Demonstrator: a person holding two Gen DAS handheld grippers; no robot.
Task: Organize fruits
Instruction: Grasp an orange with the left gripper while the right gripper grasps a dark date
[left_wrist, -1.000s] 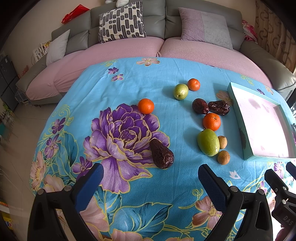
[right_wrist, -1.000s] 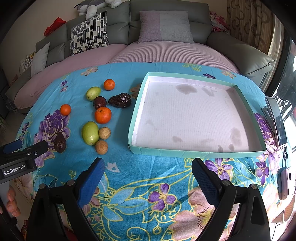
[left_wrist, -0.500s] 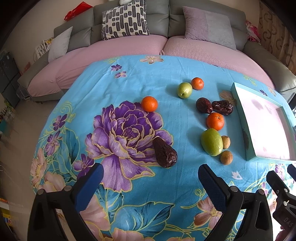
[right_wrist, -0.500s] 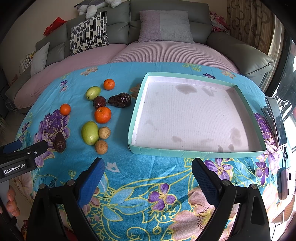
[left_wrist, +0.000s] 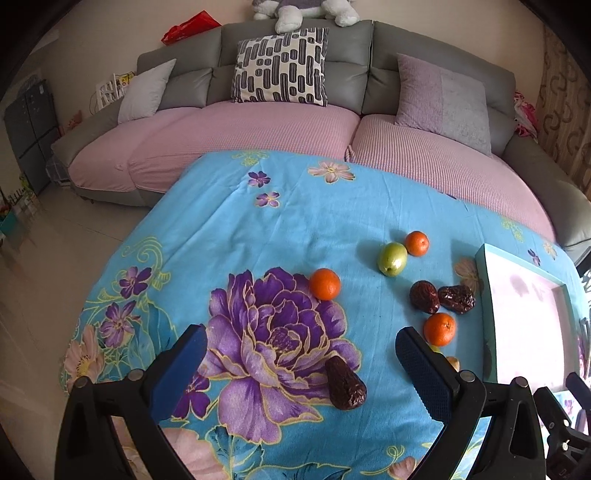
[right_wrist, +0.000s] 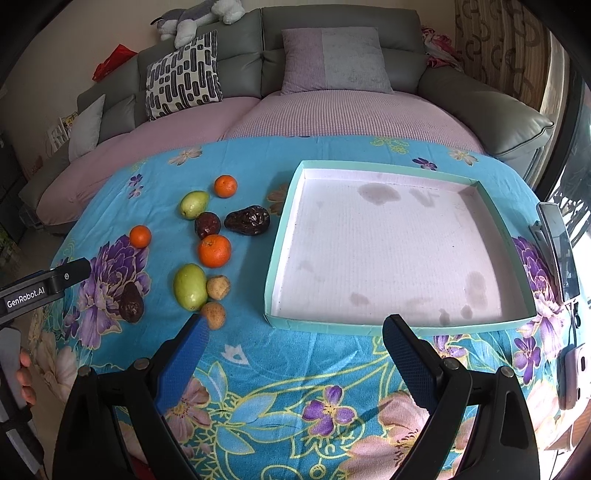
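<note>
Fruits lie loose on a blue floral cloth. My left gripper (left_wrist: 297, 373) is open and empty, just above a dark date (left_wrist: 344, 384) that lies between its fingers. An orange (left_wrist: 324, 283), a green fruit (left_wrist: 392, 258), two more dates (left_wrist: 441, 297) and another orange (left_wrist: 439, 328) lie beyond. My right gripper (right_wrist: 295, 356) is open and empty in front of the teal tray (right_wrist: 388, 326), which holds nothing. Left of the tray lie a large green fruit (right_wrist: 190, 286), two small brown fruits (right_wrist: 218, 287) and oranges (right_wrist: 214, 250).
A pink and grey sofa (left_wrist: 280, 122) with cushions curves behind the table. A phone (right_wrist: 559, 251) lies at the table's right edge. The left gripper's body (right_wrist: 44, 288) shows at the far left of the right wrist view.
My left gripper has moved forward and lower toward the near dark date, which now sits between its fingers. The right gripper has not moved.
</note>
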